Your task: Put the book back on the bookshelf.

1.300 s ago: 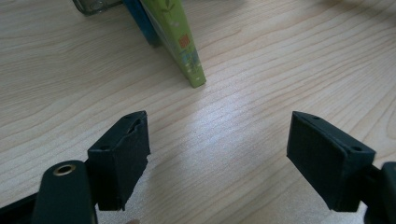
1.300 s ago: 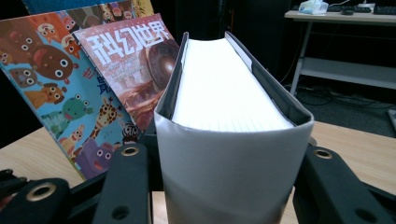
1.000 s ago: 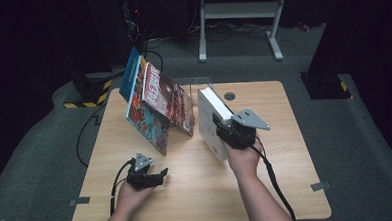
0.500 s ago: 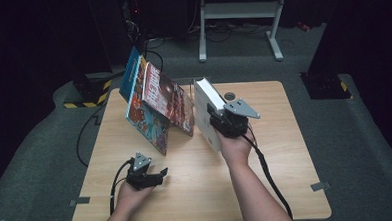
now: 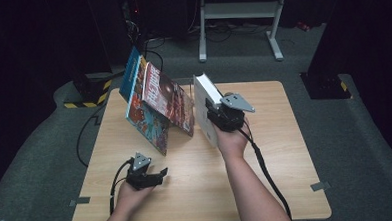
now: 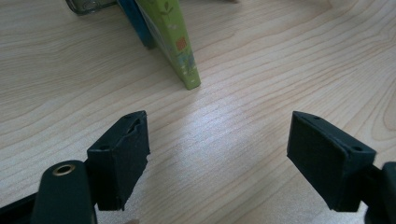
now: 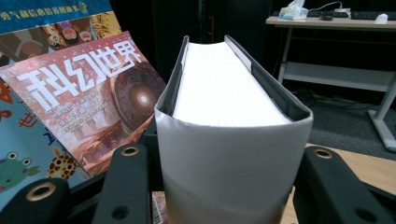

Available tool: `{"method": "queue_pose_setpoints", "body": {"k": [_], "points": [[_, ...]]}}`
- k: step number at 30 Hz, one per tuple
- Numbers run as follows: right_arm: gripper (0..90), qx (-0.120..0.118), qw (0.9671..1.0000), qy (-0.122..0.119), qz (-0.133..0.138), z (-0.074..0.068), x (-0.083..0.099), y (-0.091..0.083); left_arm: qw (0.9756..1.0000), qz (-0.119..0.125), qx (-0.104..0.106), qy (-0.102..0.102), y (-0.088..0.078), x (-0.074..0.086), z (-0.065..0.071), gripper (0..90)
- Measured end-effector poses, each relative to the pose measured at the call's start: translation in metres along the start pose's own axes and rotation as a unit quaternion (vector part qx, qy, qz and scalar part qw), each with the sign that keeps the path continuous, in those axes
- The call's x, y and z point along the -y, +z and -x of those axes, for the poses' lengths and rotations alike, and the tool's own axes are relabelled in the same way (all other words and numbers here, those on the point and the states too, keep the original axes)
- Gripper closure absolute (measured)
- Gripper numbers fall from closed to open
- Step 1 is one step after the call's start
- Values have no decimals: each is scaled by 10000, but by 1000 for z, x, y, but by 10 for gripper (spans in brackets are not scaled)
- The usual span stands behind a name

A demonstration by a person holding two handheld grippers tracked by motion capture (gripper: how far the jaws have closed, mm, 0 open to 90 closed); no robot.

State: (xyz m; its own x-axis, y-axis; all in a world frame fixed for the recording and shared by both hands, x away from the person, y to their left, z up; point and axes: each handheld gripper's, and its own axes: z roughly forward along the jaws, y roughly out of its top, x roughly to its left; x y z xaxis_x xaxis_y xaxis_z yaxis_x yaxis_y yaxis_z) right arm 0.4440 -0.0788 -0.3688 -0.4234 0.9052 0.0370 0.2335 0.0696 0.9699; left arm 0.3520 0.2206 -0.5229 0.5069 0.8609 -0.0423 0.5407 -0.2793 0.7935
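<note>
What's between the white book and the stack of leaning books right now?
Only a narrow strip of bare table separates the white book from the leaning books, seen in the high view.

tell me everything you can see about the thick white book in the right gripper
The thick white book has a plain pale cover wrapped round a fat block of white pages, no lettering visible on the spine. It stands upright on edge over the wooden table, beside a row of leaning picture books; whether its bottom edge rests on the wood is unclear. The right gripper clamps it, one black jaw pressed on each cover, spine toward the gripper's camera. A small gap separates it from the nearest leaning book.
</note>
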Motion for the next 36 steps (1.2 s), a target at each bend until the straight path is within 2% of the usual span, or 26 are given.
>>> {"method": "queue_pose_setpoints", "body": {"k": [7,10,25,36], "points": [[543,80,10000,-51,-19,-1,-2,9,10000,4,33,-16,0,0,-1,211],[544,116,9999,-37,-12,0,-2,15,9999,2,64,-85,0,0,-2,210],[543,253,9997,-60,-26,-1,-2,31,9999,-16,73,-93,-1,1,-3,206],[543,359,9993,-129,9,-3,-10,53,9999,0,94,-120,-1,1,-3,206]]}}
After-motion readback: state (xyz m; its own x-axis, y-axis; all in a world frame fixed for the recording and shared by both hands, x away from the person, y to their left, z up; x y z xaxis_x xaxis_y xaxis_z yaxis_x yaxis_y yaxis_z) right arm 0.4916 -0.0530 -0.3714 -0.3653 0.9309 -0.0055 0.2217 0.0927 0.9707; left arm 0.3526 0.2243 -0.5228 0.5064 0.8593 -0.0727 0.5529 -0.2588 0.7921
